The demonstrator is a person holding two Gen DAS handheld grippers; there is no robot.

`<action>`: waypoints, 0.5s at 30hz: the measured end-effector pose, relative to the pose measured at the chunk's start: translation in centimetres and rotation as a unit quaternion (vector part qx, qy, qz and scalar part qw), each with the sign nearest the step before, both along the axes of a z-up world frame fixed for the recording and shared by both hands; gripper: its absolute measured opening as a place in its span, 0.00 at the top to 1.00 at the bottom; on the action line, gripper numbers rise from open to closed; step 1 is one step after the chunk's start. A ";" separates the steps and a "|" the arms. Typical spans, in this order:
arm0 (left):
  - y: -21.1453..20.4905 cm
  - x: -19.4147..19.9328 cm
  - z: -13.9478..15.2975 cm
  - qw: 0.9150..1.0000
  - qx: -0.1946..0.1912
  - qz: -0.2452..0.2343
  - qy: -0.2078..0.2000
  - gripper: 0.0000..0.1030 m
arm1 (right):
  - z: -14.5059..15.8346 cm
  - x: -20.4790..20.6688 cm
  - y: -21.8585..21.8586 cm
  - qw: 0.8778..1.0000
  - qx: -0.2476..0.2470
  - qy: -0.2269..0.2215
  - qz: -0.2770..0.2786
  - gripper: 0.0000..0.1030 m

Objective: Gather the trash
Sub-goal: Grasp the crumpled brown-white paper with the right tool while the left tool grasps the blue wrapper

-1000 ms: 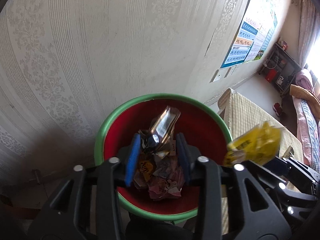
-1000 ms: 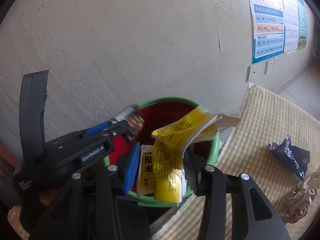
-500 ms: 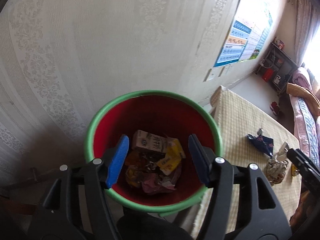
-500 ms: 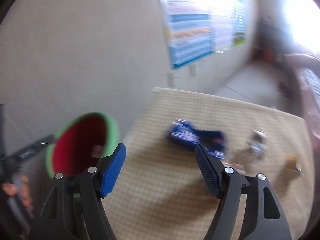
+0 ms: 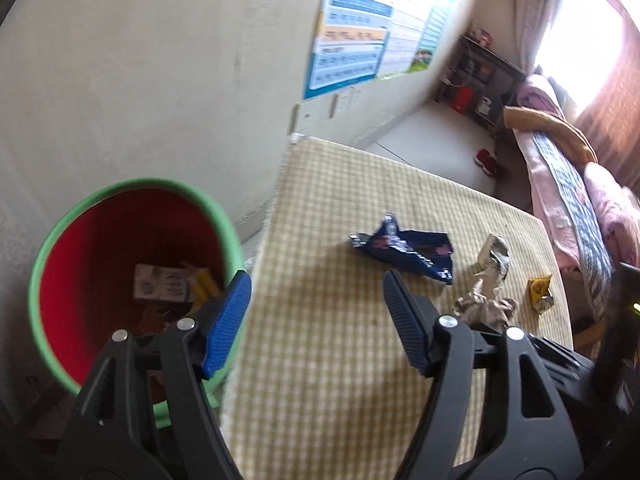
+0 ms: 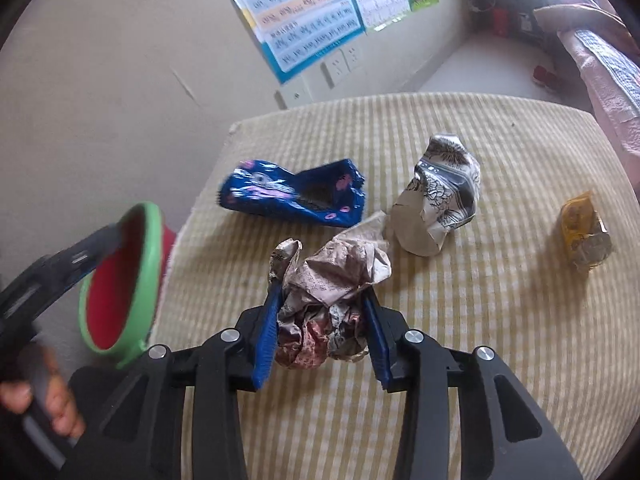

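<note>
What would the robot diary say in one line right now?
left tongs: open, empty, beside bin | right tongs: around crumpled paper on checked mat | left on mat: blue wrapper, grey wrapper, yellow packet

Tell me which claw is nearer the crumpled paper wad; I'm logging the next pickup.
Right. The right claw straddles the crumpled paper wad, one pad on each side. The left claw hangs open beside the bin, short of the wad.
</note>
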State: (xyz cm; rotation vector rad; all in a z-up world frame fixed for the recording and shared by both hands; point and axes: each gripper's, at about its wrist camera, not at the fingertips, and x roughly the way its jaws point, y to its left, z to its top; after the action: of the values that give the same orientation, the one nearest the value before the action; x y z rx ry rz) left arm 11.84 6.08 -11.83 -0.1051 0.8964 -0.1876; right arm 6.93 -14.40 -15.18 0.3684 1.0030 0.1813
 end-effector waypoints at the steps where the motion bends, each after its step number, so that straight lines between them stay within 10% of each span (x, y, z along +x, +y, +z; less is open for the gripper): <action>1: -0.9 0.6 -0.3 1.000 -0.001 -0.010 0.002 0.34 | 0.5 -1.0 -0.3 1.000 0.003 -0.008 0.003 0.63; 9: -5.9 7.2 -5.7 0.996 -0.004 -0.039 0.080 0.35 | 1.9 -6.4 -3.4 0.999 0.009 -0.025 -0.017 0.63; 15: -8.0 7.6 -7.9 0.991 0.014 -0.056 0.123 0.96 | 1.8 -7.3 -5.2 0.999 0.025 -0.026 -0.035 0.62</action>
State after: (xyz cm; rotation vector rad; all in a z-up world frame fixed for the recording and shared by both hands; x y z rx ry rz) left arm 19.40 -1.92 -19.78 -0.0523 1.1509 -0.2704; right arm -0.39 -19.63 -13.42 0.4414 0.9344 0.1515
